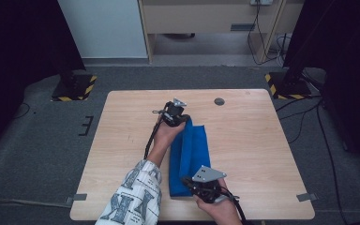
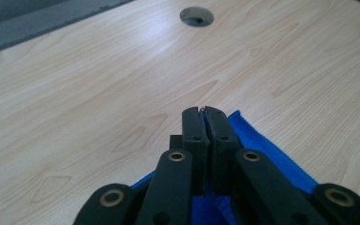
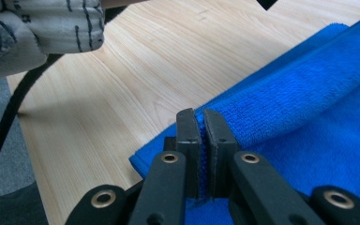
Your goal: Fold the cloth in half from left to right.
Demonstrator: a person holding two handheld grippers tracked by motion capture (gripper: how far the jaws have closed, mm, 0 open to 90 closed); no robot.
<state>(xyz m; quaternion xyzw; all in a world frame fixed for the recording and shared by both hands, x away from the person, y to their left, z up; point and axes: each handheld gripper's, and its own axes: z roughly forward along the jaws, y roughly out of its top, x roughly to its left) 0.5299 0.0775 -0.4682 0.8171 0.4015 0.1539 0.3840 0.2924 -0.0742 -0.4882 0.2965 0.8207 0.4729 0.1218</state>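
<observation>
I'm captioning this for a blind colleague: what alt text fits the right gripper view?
The right gripper has its two black jaws shut on the edge of a folded blue towel that lies on a light wooden table. A patterned grey sleeve and a black cable show at the upper left.

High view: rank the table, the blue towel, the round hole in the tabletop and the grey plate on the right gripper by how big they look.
1. Wooden table, largest by far.
2. Blue towel, a long folded strip.
3. Grey plate on the right gripper; it sits nearer the camera, which may flatter it.
4. Round hole, smallest.
</observation>
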